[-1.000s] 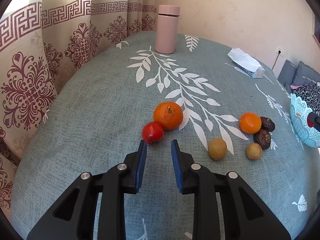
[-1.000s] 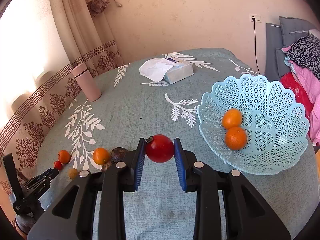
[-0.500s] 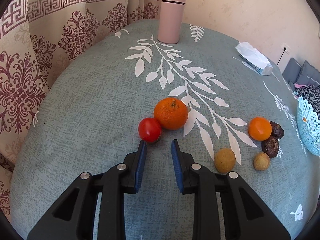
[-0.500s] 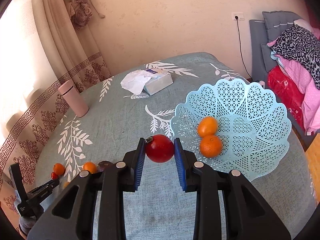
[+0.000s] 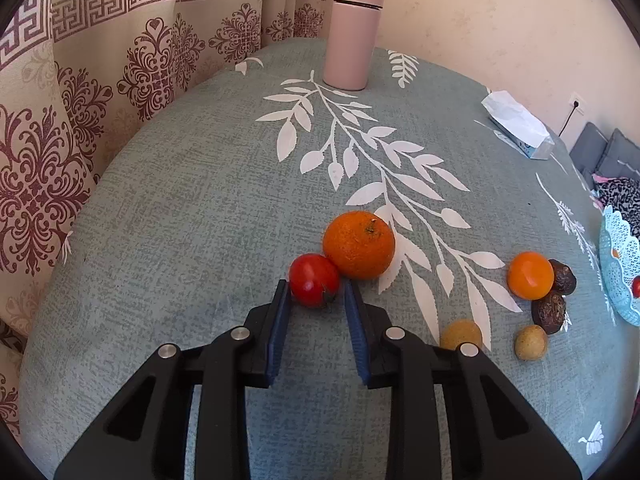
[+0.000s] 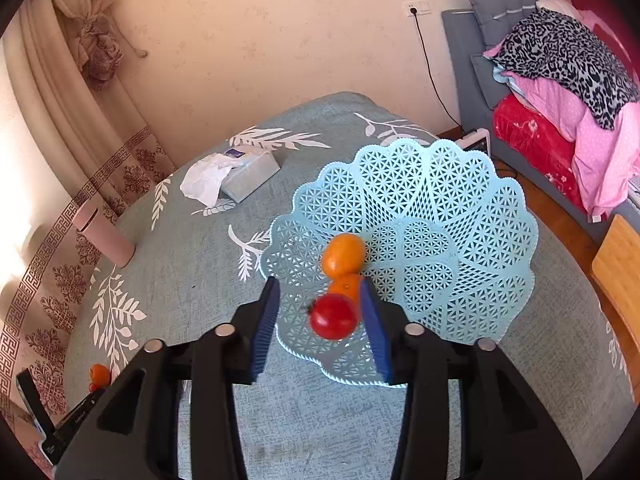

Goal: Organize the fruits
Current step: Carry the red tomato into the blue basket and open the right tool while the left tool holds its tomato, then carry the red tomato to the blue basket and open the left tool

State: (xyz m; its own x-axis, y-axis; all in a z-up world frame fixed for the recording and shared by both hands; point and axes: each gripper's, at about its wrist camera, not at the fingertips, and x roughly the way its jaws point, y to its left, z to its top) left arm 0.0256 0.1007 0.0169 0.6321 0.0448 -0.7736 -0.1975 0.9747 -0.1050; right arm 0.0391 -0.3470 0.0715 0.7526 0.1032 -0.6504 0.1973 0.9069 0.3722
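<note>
In the left wrist view my left gripper (image 5: 314, 292) is open, its fingertips on either side of a small red tomato (image 5: 314, 285) on the tablecloth. A large orange (image 5: 359, 244) touches the tomato behind it. In the right wrist view my right gripper (image 6: 318, 300) is open over the near rim of the light blue basket (image 6: 460, 208). A red tomato (image 6: 333, 317) sits free between the spread fingers, blurred, over the basket. Two oranges (image 6: 343, 255) lie in the basket.
On the table's right lie a small orange (image 5: 530, 275), two dark wrinkled fruits (image 5: 549, 312) and two tan round fruits (image 5: 530, 342). A pink flask (image 5: 354, 36) and a tissue box (image 5: 516, 126) stand farther back. Curtains hang on the left; bedding lies beyond the basket.
My right gripper moved over the basket and opened, letting go of the red tomato. My left gripper moved forward until its fingertips flank the small tomato.
</note>
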